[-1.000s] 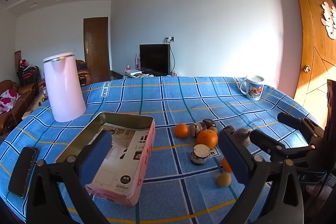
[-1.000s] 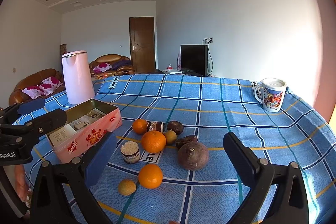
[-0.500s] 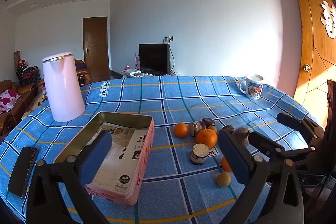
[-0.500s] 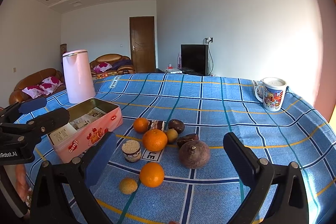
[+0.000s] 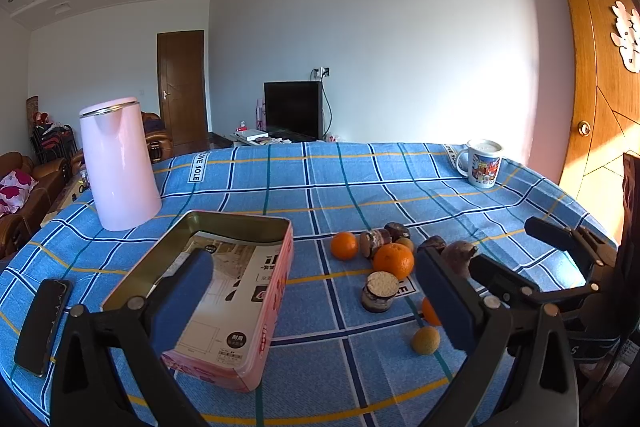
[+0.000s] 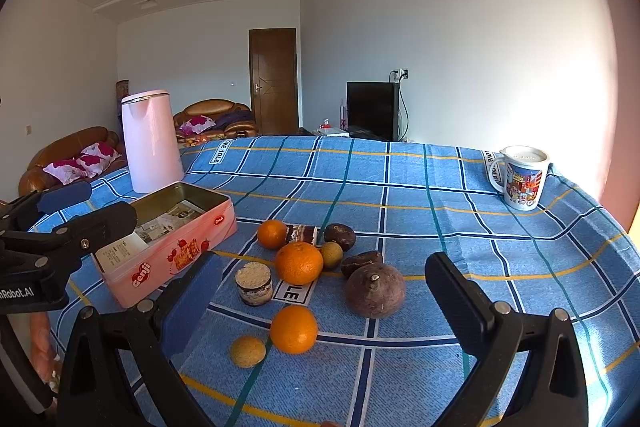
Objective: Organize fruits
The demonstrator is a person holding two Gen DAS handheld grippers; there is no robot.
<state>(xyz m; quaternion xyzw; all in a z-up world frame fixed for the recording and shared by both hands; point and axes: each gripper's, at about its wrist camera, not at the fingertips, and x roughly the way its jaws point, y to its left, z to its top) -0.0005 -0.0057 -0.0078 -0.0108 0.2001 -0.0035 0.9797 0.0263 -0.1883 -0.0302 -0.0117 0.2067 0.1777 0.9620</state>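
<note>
A cluster of fruit lies on the blue checked tablecloth: three oranges (image 6: 298, 262), (image 6: 293, 328), (image 6: 272, 233), a large brown round fruit (image 6: 375, 289), small dark fruits (image 6: 339, 236) and a small yellow fruit (image 6: 247, 350). An open pink tin box (image 6: 168, 247) lies to their left; it also shows in the left wrist view (image 5: 224, 291). My left gripper (image 5: 312, 303) is open and empty above the tin's near right side. My right gripper (image 6: 320, 303) is open and empty, hovering before the fruit.
A pink kettle (image 5: 118, 163) stands at the back left. A printed mug (image 6: 522, 177) stands at the back right. Two small jars (image 6: 253, 283), (image 6: 301, 232) sit among the fruit. A black phone (image 5: 42, 325) lies at the near left edge.
Both grippers have edged slightly; the scene shifts a little in both views. Nothing was grasped or moved.
</note>
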